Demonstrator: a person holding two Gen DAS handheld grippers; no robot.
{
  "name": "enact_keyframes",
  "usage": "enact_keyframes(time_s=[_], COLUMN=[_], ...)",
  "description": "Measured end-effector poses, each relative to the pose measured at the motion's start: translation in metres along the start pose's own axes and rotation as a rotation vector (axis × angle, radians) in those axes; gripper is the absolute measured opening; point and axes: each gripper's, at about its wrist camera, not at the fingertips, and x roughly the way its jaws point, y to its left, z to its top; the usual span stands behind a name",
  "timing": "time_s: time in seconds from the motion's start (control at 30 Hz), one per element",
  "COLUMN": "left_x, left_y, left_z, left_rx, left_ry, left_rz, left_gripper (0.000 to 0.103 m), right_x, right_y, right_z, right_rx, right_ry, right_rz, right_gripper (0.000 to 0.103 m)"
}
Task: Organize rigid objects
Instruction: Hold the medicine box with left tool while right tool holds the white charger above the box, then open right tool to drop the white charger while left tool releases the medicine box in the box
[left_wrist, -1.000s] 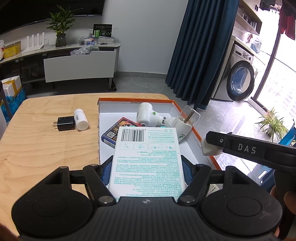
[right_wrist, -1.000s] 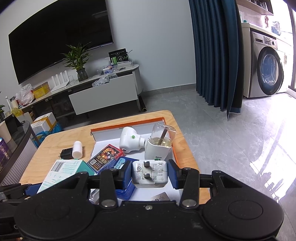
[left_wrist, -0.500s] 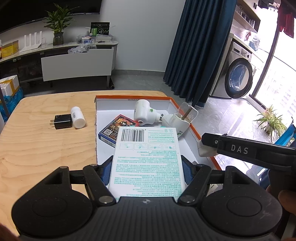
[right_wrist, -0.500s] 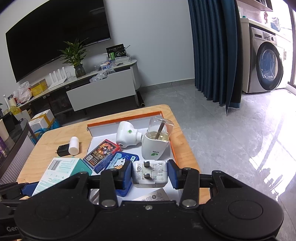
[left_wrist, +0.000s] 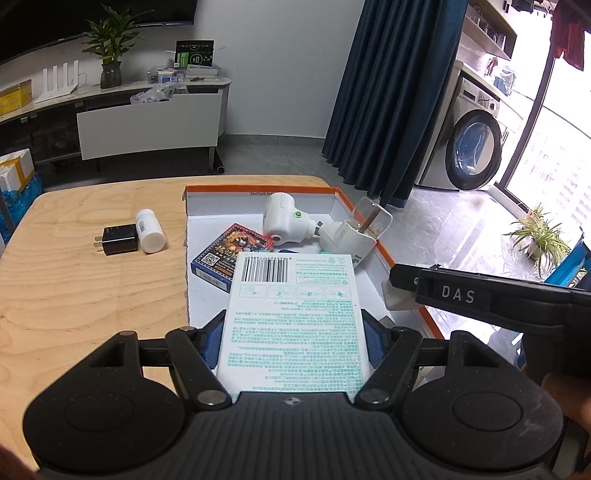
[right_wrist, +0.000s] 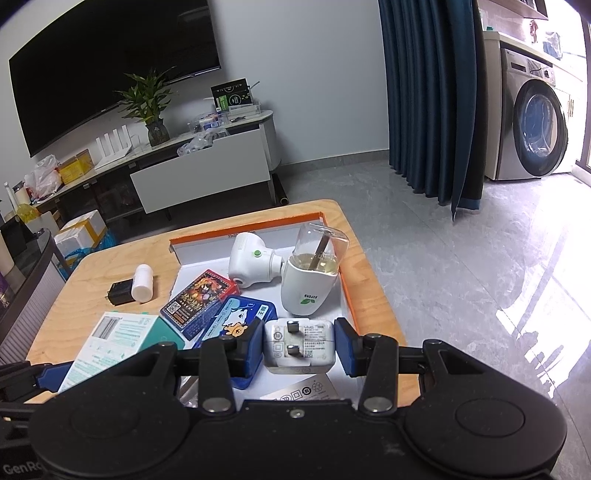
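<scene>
My left gripper (left_wrist: 293, 345) is shut on a flat white box with green print (left_wrist: 293, 317), held above the near part of the orange-rimmed white tray (left_wrist: 258, 191). My right gripper (right_wrist: 300, 349) is shut on a white charger plug (right_wrist: 300, 346) over the tray's near right part; it shows in the left wrist view (left_wrist: 397, 297). The tray (right_wrist: 243, 232) holds a white round device (right_wrist: 251, 266), a white cup with clear lid (right_wrist: 310, 280), a card deck box (right_wrist: 197, 299) and a blue tin (right_wrist: 240, 321). A black charger (left_wrist: 118, 239) and small white bottle (left_wrist: 149, 230) lie on the table left of it.
The wooden table (left_wrist: 74, 288) ends close behind the tray. A TV cabinet (left_wrist: 147, 122), dark curtains (left_wrist: 388, 92) and a washing machine (left_wrist: 472, 147) stand beyond on a grey floor. A silver label card (right_wrist: 306, 391) lies under my right gripper.
Both grippers have drawn back and risen a little with their objects, so the tray and table look slightly farther. Nothing on the table has moved.
</scene>
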Motion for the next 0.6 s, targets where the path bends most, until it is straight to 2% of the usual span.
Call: enact_keyframes(time_s=[0.47,0.53,0.6], left_x=[0.005,0.006,0.006], left_y=[0.001,0.001,0.002], left_z=[-0.001,-0.002,-0.002], left_rx=[-0.002,-0.001,-0.001], left_ry=[0.02,0.026,0.024], left_rz=[-0.002,-0.004,-0.004], left_gripper=[0.072,0.072,0.072], right_x=[0.019,0.017,0.014], right_y=[0.004,0.004,0.002], right_z=[0.003,0.006,0.009], right_rx=[-0.037,-0.04,-0.034], right_ry=[0.028,0.009,-0.013], right_rz=[0.004,0.003,0.003], right_gripper=[0.052,0.059,0.06])
